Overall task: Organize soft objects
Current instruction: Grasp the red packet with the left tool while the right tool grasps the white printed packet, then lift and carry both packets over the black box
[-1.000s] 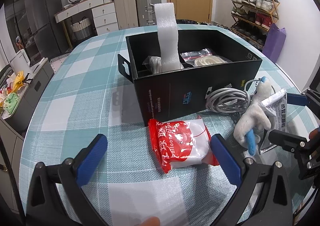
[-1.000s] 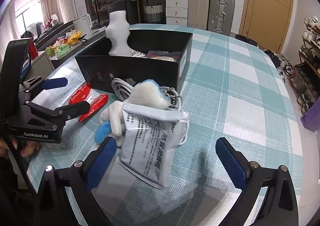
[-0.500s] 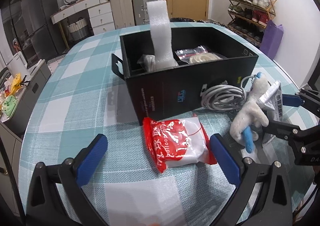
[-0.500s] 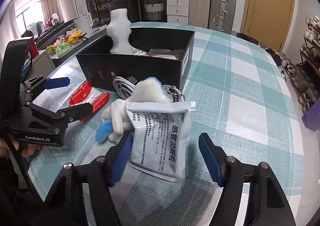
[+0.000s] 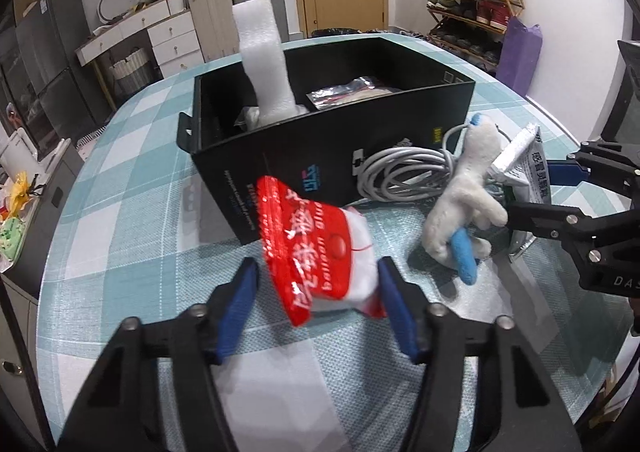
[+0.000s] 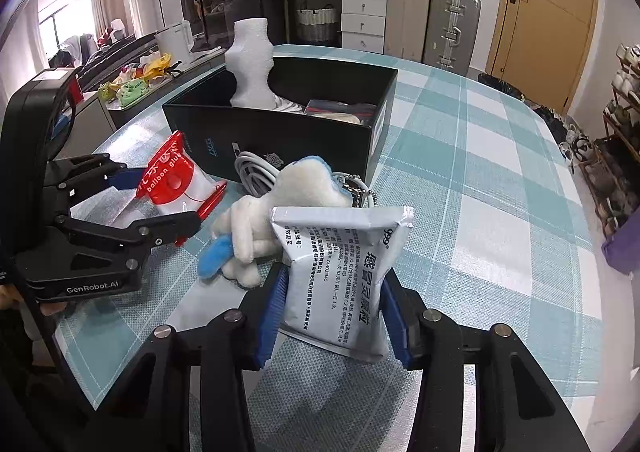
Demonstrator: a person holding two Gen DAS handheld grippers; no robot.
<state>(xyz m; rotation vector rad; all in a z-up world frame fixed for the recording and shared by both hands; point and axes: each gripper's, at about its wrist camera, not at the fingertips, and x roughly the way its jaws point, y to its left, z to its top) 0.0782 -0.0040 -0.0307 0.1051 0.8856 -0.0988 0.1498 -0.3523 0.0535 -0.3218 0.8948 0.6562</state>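
My left gripper [image 5: 318, 300] is shut on a red and white balloon-glue packet [image 5: 316, 252] and holds it tilted up off the table, in front of the black box [image 5: 360, 140]. My right gripper [image 6: 332, 312] is shut on a grey-white medicine sachet [image 6: 340, 272] and holds it upright. A white plush toy with blue parts [image 6: 280, 212] lies beside the sachet; it also shows in the left wrist view [image 5: 464, 204]. The box holds a white foam piece [image 5: 264, 60] and clear bags [image 5: 352, 92].
A coiled grey cable [image 5: 404, 172] lies against the box front, next to the plush. The round table has a teal checked cloth [image 6: 480, 172]. Suitcases, drawers and a shoe rack stand beyond the table.
Both grippers have closed: the left on the red packet, which is now lifted and tilted, the right on the grey sachet, now held upright.
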